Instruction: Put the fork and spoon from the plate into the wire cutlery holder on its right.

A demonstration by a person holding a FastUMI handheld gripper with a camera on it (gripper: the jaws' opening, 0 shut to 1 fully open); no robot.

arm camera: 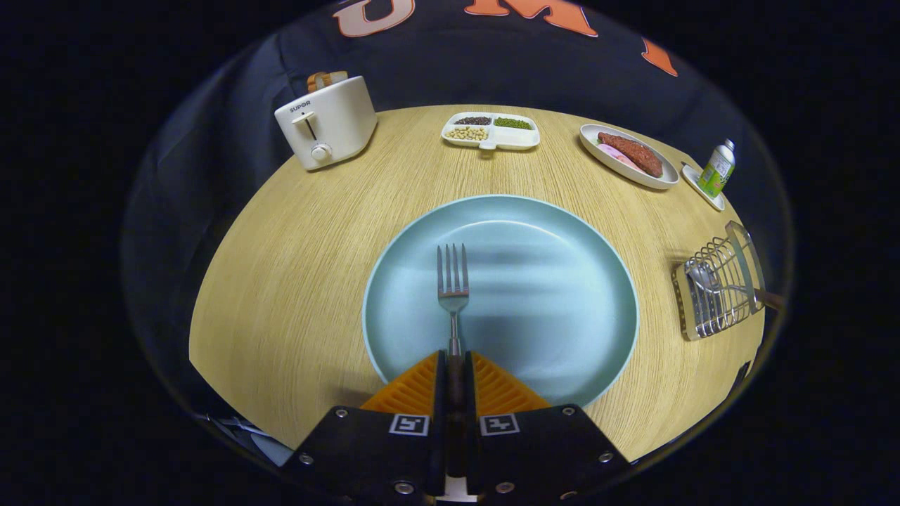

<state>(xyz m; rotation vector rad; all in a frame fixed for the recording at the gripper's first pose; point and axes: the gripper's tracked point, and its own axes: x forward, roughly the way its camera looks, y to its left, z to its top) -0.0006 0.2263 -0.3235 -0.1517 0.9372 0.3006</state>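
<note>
The fork (453, 295) is clamped by its handle between the closed fingers of the gripper (455, 362), tines pointing away over the middle of the blue plate (598, 351); whether it is lifted off the plate or resting on it cannot be told. The handle end seems chosen so the tines stay free for lowering into the holder. The wire cutlery holder (717, 288) stands on the bench (295, 281) well to the right of the plate, and the spoon (703, 276) is already seen inside it, so only the fork appears left to carry.
</note>
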